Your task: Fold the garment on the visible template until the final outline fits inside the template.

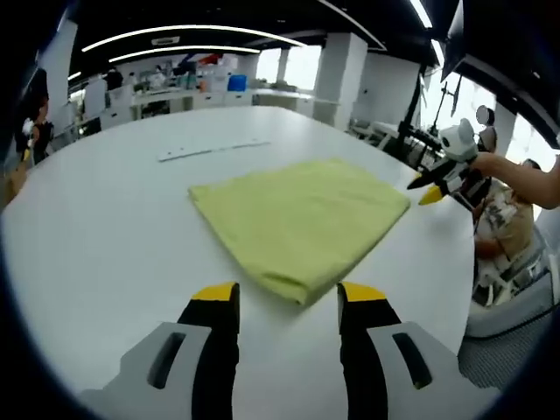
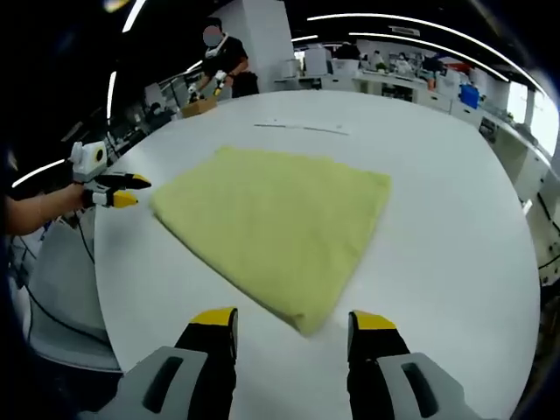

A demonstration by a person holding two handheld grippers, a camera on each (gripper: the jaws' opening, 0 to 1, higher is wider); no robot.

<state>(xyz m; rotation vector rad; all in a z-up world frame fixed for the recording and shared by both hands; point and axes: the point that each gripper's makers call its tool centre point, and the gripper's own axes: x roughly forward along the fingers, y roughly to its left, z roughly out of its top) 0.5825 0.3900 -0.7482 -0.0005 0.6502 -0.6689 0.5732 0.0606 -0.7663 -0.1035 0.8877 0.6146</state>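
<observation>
A yellow-green garment (image 1: 297,214) lies folded flat in a rough square on the white round table (image 1: 105,236). My left gripper (image 1: 289,297) is open, and the cloth's near corner rests just ahead of its yellow-tipped jaws, not pinched. At the cloth's right corner hovers my right gripper (image 1: 426,189), held by a hand. In the right gripper view the garment (image 2: 280,227) spreads ahead, one corner between the open jaws of my right gripper (image 2: 294,322). My left gripper (image 2: 129,191) sits off the cloth's left corner. A thin pale strip (image 1: 210,149) lies beyond the garment.
The table edge (image 2: 114,289) drops off close to the left gripper. A person (image 2: 223,57) stands at the far rim beside a cardboard box (image 2: 199,106). Another person (image 1: 507,219) sits off the table's right. Desks and pillars fill the background.
</observation>
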